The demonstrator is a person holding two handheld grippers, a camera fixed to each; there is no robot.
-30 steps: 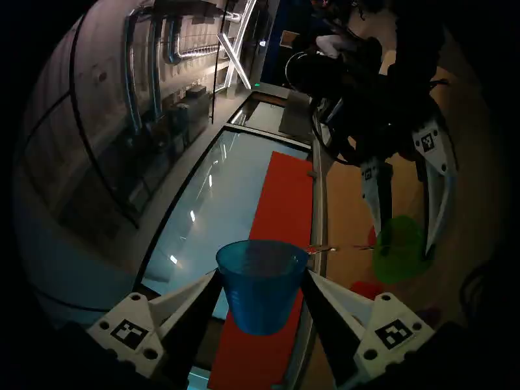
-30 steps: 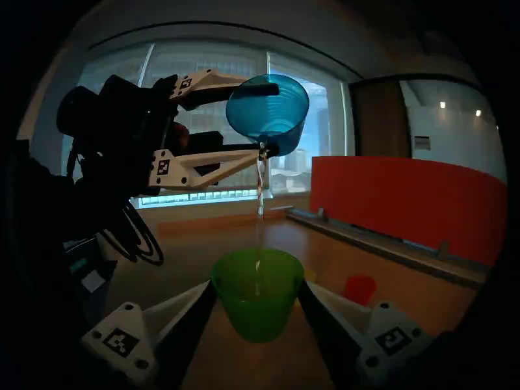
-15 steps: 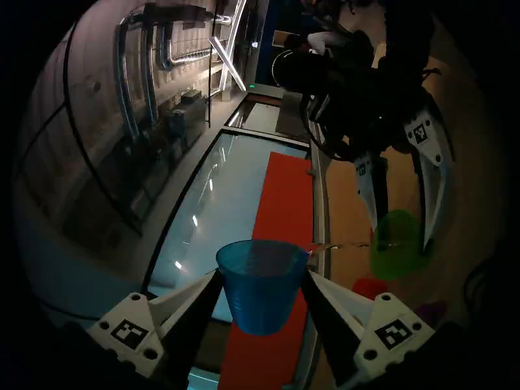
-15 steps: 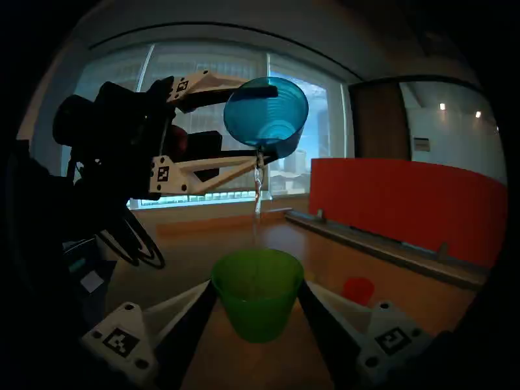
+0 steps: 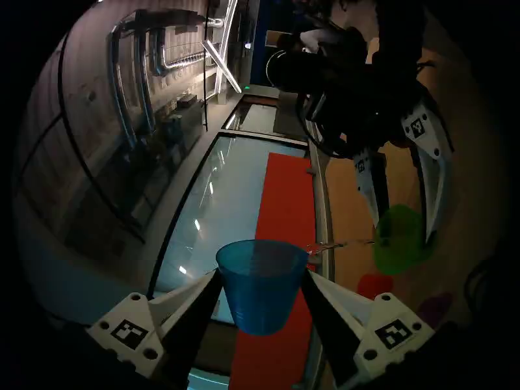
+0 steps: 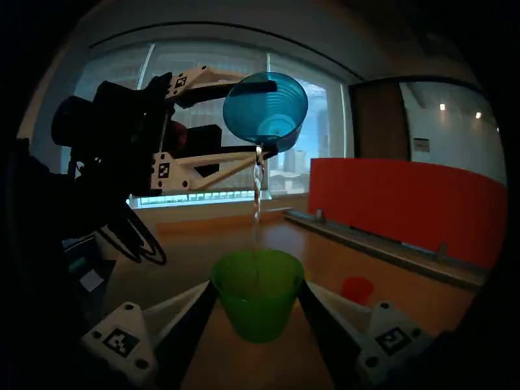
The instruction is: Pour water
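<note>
Wooden tabletop [image 6: 188, 253] runs back to bright windows [image 6: 110, 78], its near-left side lost in shadow. The right gripper [image 6: 257, 286] is clamped on the upright green cup [image 6: 257, 305]. Above it, the left gripper [image 6: 270, 117] squeezes the tilted blue cup [image 6: 266, 107], and water [image 6: 257, 188] streams down into the green one. 1 red cup [image 6: 358, 289] stands to the right, well apart, with an orange panel [image 6: 416, 201] behind.

Sideways on left gripper [image 5: 262, 276], close behind blue cup [image 5: 262, 286]. Level on right gripper [image 6: 257, 286], close behind green cup [image 6: 257, 296], facing windows [image 6: 195, 97]. Shared: both cups, red panel [image 6: 403, 195]
</note>
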